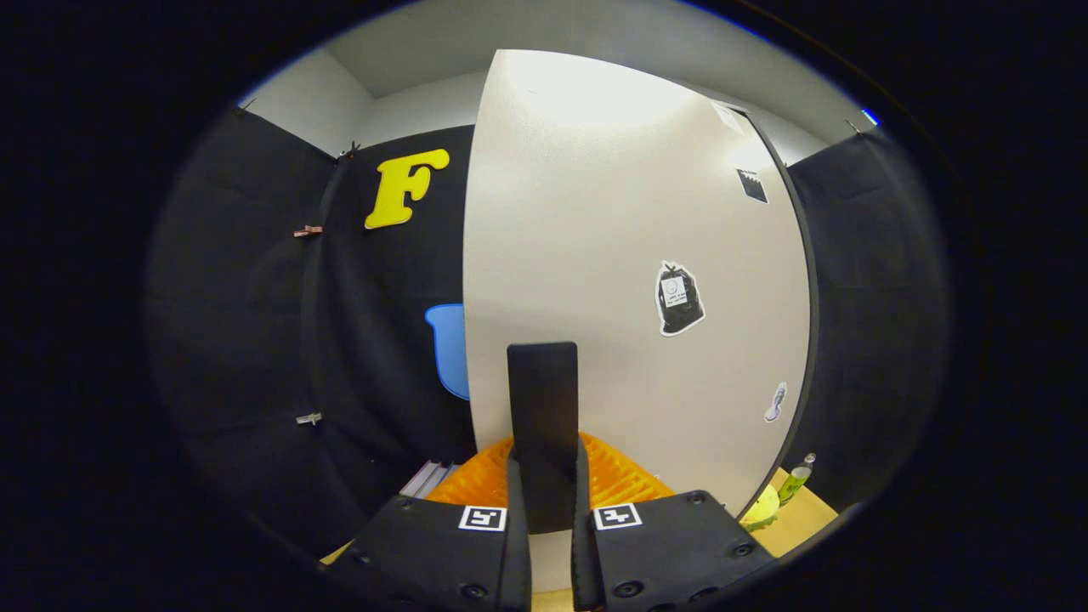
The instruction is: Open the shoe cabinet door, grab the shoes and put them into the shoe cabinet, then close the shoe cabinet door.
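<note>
The white shoe cabinet door point(629, 255) stands close ahead of me and bears a few stickers. A dark flat handle point(542, 391) sticks up from it between my fingers. My gripper point(547, 463) is shut on this handle, one finger pressing on each side. The door's left edge stands free against the black booth wall. I cannot tell how far the door is swung.
An orange ribbed object point(625, 480) lies low behind the handle and fingers. At the door's lower right edge are a green bottle point(796, 480) and a yellow-green object point(762, 508) on a wooden surface point(803, 518). Black cloth walls close in on both sides.
</note>
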Demonstrator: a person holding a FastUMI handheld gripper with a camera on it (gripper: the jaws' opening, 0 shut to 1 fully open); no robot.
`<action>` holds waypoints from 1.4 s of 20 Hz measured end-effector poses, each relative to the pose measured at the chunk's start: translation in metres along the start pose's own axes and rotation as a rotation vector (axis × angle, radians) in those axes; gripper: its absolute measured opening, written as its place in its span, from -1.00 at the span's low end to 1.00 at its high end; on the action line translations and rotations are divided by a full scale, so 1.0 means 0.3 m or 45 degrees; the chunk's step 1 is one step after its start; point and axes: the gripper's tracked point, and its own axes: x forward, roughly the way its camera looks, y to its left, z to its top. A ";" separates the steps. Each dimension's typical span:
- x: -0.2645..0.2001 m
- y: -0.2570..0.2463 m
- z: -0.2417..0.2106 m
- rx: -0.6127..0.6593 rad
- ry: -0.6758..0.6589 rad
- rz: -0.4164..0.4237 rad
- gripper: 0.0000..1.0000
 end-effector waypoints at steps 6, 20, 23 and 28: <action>-0.183 -0.087 0.022 0.026 -0.009 0.032 -0.56; -0.478 -0.416 0.047 0.000 -0.020 -0.002 -0.58; -0.506 -0.478 0.047 0.032 -0.016 -0.040 -0.58; -0.550 -0.588 -0.003 0.083 0.041 -0.121 -0.59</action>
